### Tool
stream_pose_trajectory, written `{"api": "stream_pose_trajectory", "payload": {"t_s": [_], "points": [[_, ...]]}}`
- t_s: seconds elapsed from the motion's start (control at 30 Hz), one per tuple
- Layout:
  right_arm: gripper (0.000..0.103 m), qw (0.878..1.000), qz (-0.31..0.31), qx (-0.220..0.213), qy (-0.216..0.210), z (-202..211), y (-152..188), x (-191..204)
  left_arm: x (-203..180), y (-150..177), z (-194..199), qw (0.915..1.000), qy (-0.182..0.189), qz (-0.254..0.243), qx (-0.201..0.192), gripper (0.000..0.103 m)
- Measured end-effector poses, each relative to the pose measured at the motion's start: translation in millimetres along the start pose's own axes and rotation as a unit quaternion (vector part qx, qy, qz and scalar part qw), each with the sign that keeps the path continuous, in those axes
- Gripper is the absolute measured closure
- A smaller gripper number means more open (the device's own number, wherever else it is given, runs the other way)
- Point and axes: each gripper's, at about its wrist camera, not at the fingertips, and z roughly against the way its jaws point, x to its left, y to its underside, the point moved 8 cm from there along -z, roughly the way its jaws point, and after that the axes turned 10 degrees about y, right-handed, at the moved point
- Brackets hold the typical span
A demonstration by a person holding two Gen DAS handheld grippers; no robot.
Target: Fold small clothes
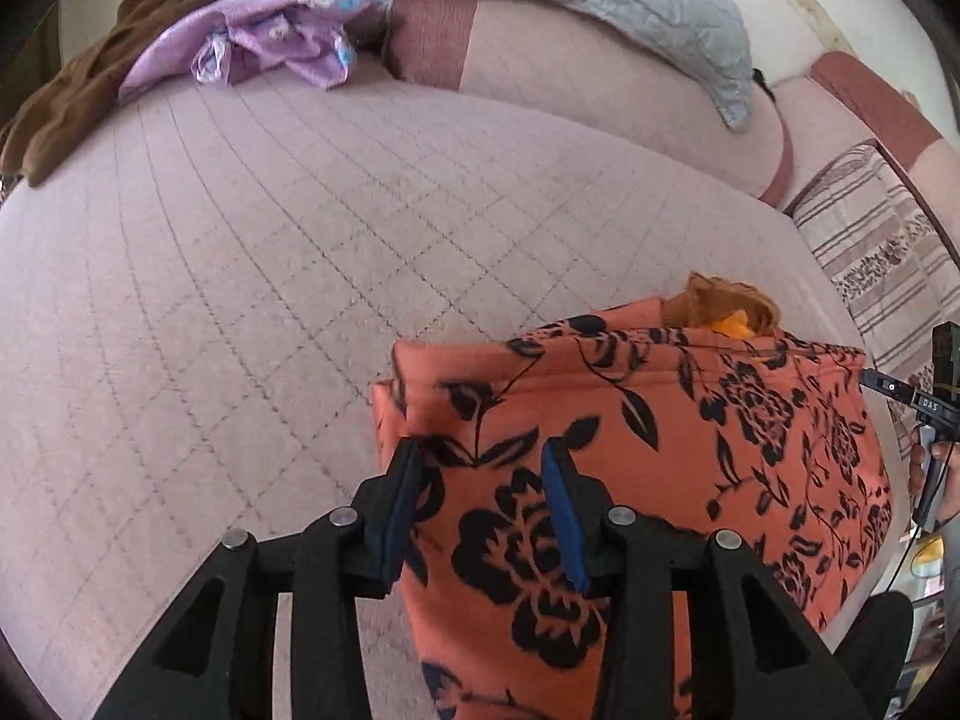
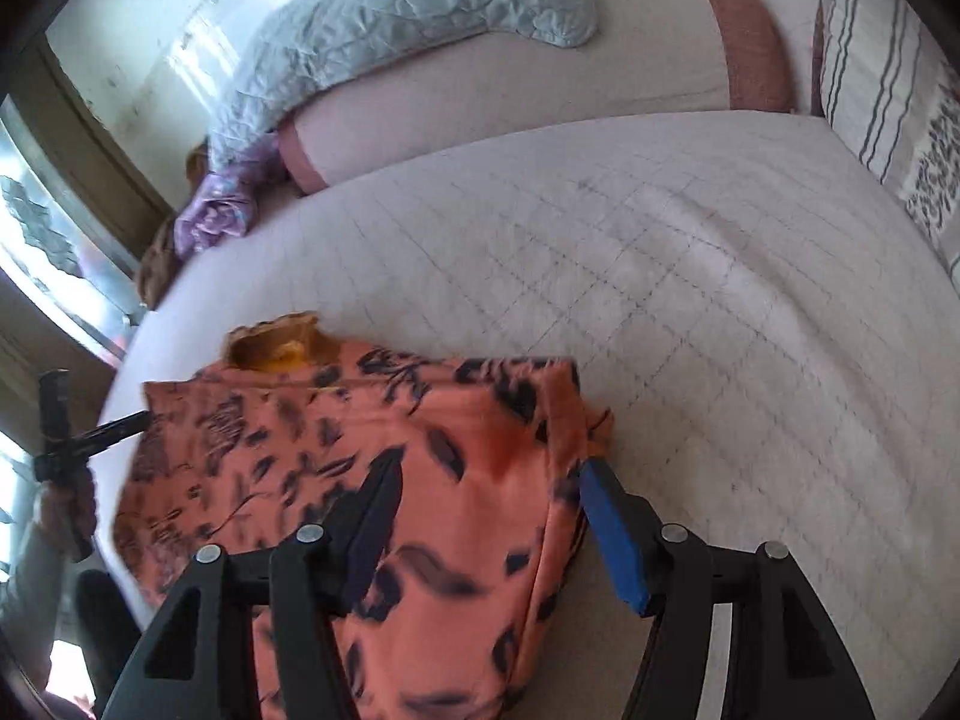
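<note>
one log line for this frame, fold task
stage: fold underway | floral garment: folded on bed | left hand-held gripper: open over its edge | right hand-held gripper: open, straddling opposite edge

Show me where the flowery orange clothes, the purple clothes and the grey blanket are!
flowery orange garment [image 1: 690, 438]: left wrist view, on its folded front.
purple clothes [image 1: 270, 30]: left wrist view, on the crumpled middle.
grey blanket [image 2: 390, 18]: right wrist view, on its quilted top.

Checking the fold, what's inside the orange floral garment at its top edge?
A mustard-brown lining peeks out of the orange floral garment; its extent is covered.
</note>
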Motion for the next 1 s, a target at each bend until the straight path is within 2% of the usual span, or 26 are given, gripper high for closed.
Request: {"api": "stream_pose_trajectory", "payload": {"t_s": [0.03, 0.07, 0.1, 0.13, 0.2, 0.27, 0.33, 0.4, 0.5, 0.6, 0.67, 0.73, 0.77, 0.8, 0.87, 0.9, 0.97, 1.0], "points": [[0.045, 1.000, -0.003, 0.000, 0.000, -5, -3, -1, 3, -2, -5, 1.0000, -0.001, 0.006, -0.001, 0.061], [0.054, 1.000, -0.015, 0.014, -0.003, -17, -5, 0, 8, -5, -9, 0.9998, -0.006, 0.018, -0.003, 0.077], [0.079, 0.999, -0.028, 0.037, -0.006, -30, -5, -3, 14, -8, -11, 0.9994, -0.012, 0.031, -0.003, 0.093], [0.082, 0.998, -0.035, 0.049, -0.005, -38, -5, -5, 16, -10, -12, 0.9992, -0.008, 0.040, -0.006, 0.095], [0.082, 0.996, -0.070, 0.043, -0.022, -39, -9, -9, 22, -14, -9, 0.9981, -0.004, 0.058, -0.020, 0.099], [0.082, 0.992, -0.112, 0.039, -0.032, -43, -8, -20, 28, -12, -16, 0.9977, -0.010, 0.065, -0.016, 0.100], [0.083, 0.989, -0.124, 0.064, -0.037, -56, 1, -26, 30, -16, -15, 0.9968, -0.012, 0.075, -0.025, 0.099], [0.075, 0.990, -0.127, 0.040, -0.036, -45, -6, -28, 37, -24, -7, 0.9948, -0.026, 0.086, -0.049, 0.100], [0.042, 0.990, -0.140, 0.004, -0.030, -21, -16, -30, 41, -28, -7, 0.9938, -0.019, 0.101, -0.042, 0.100], [0.042, 0.992, -0.119, -0.011, -0.031, 0, -19, -23, 34, -26, 6, 0.9954, -0.048, 0.068, -0.048, 0.100], [0.042, 0.993, -0.112, -0.020, -0.044, 18, -16, -16, 20, -19, 20, 0.9966, -0.052, 0.031, -0.056, 0.093], [0.042, 0.989, -0.113, -0.017, -0.095, 32, -9, -4, 2, -7, 32, 0.9964, -0.057, 0.001, -0.062, 0.076], [0.042, 0.986, -0.109, -0.001, -0.127, 34, -1, 6, -5, -1, 36, 0.9964, -0.056, -0.005, -0.064, 0.054], [0.041, 0.983, -0.103, 0.011, -0.149, 33, 6, 13, -12, 5, 39, 0.9963, -0.054, -0.010, -0.066, 0.041], [0.038, 0.983, -0.084, 0.028, -0.158, 22, 16, 21, -32, 16, 40, 0.9959, -0.045, -0.029, -0.073, 0.040], [0.038, 0.986, -0.087, 0.040, -0.138, 5, 17, 16, -40, 22, 39, 0.9965, -0.040, -0.035, -0.065, 0.040], [0.038, 0.981, -0.134, 0.061, -0.126, -25, 13, -3, -50, 35, 33, 0.9978, -0.028, -0.025, -0.055, 0.040], [0.041, 0.978, -0.168, 0.053, -0.115, -37, 7, -22, -52, 41, 31, 0.9982, -0.027, -0.021, -0.050, 0.040]]}}
